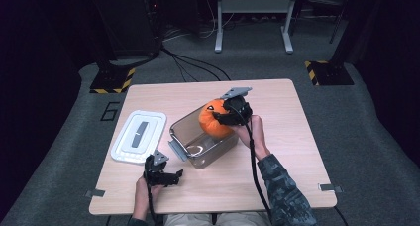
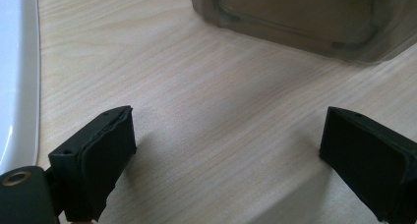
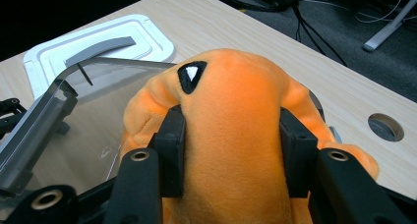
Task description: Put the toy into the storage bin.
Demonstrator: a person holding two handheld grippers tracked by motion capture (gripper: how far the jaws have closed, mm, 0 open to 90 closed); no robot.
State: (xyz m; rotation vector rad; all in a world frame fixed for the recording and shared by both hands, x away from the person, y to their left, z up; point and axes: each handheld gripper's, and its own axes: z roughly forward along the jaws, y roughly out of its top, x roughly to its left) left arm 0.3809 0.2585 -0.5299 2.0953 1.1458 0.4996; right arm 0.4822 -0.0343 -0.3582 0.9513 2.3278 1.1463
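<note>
1 soft orange toy (image 1: 214,119) was squeezed in the right tool (image 1: 229,112), partly down in the clear box (image 1: 190,146). Left tool (image 1: 166,175) rested loose. White lid (image 1: 138,136) waited.

Occlusions and cut-offs

Plush pumpkin (image 3: 231,135): lower part cut by the right gripper view's bottom edge, flanks covered by the jaws. Clear container (image 2: 305,22) and white lid (image 2: 14,76) cropped by the left gripper view's top and left edges; container's far wall hidden behind the pumpkin in the high view.

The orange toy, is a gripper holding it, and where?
Yes. The right gripper squeezes the orange plush toy by its soft sides; the left gripper is open.
</note>
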